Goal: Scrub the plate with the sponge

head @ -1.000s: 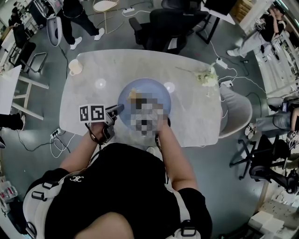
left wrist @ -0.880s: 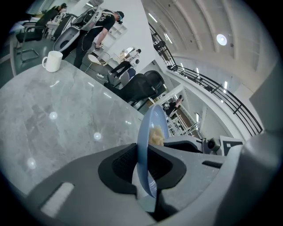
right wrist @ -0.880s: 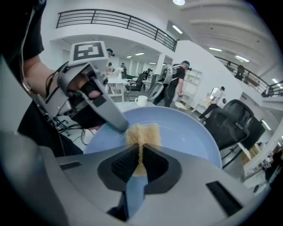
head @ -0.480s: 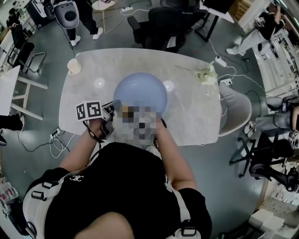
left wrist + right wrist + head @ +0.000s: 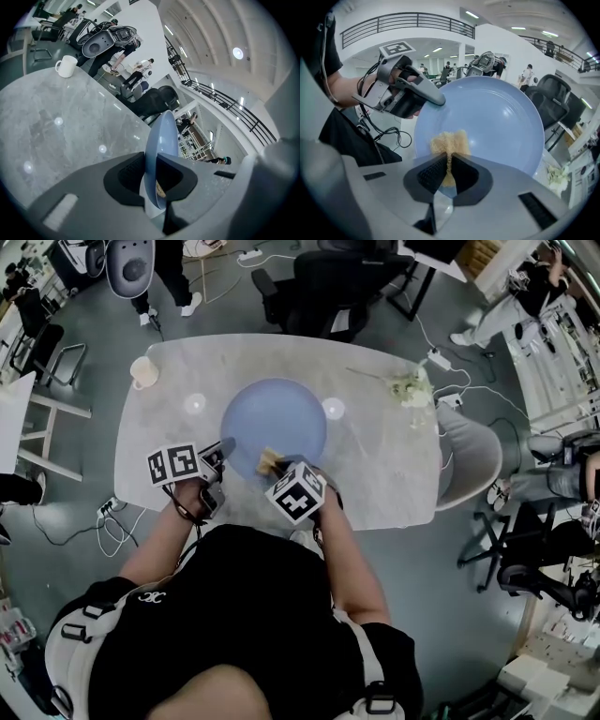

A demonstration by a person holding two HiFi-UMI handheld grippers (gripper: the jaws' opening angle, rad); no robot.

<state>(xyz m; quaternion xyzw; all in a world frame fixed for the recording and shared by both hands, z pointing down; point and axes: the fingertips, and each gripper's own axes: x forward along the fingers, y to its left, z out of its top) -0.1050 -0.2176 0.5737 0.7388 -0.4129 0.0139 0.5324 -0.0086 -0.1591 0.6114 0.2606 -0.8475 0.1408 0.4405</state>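
A pale blue plate (image 5: pixel 274 427) is held tilted above the marble table (image 5: pixel 375 474). My left gripper (image 5: pixel 223 452) is shut on the plate's rim at its near left edge; in the left gripper view the plate (image 5: pixel 161 140) runs edge-on between the jaws. My right gripper (image 5: pixel 272 465) is shut on a tan sponge (image 5: pixel 269 461), pressed against the plate's near part. In the right gripper view the sponge (image 5: pixel 449 144) lies flat on the plate's face (image 5: pixel 497 122), with the left gripper (image 5: pixel 440 99) clamped on the rim at upper left.
A white mug (image 5: pixel 143 372) stands at the table's far left corner, also seen in the left gripper view as a white mug (image 5: pixel 66 65). A pale crumpled item (image 5: pixel 410 388) lies at the far right. Office chairs (image 5: pixel 323 282) and people stand beyond the table.
The plate has shifted a little to the left and away. The sponge, with my right gripper, has slid from the plate's middle toward its near edge.
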